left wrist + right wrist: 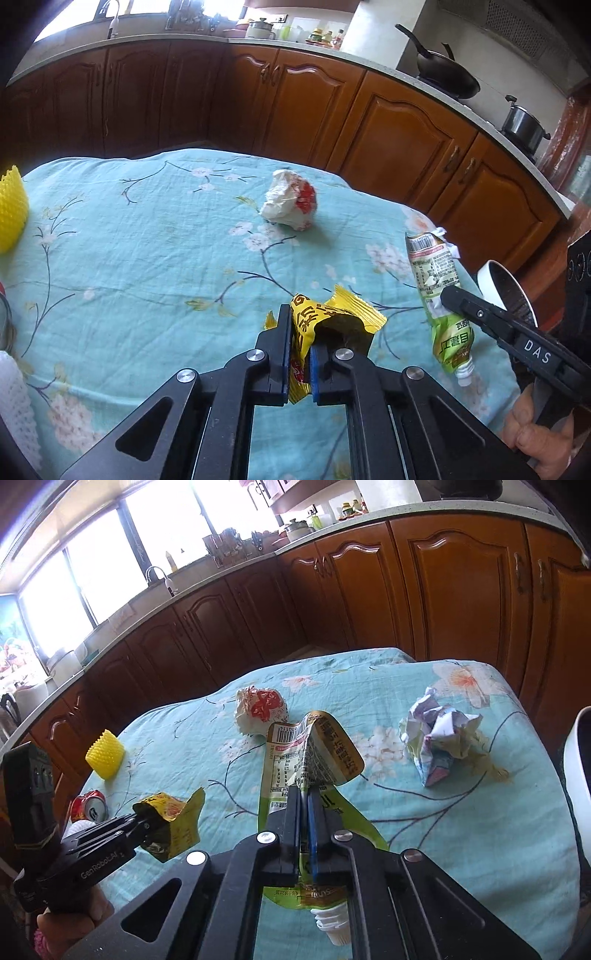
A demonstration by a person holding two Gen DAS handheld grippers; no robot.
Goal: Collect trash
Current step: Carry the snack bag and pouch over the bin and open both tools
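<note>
While the left gripper point(298, 345) pinched a crinkled yellow foil wrapper point(332, 321) above the floral teal tablecloth point(147, 258), the right gripper point(303, 814) clamped a green spouted pouch point(314, 753) beside it.

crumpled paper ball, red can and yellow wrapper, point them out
crumpled paper ball point(439, 738), right wrist view, on its creased middle
red can point(90, 805), right wrist view, on its side
yellow wrapper point(314, 321), left wrist view, on its printed face
</note>
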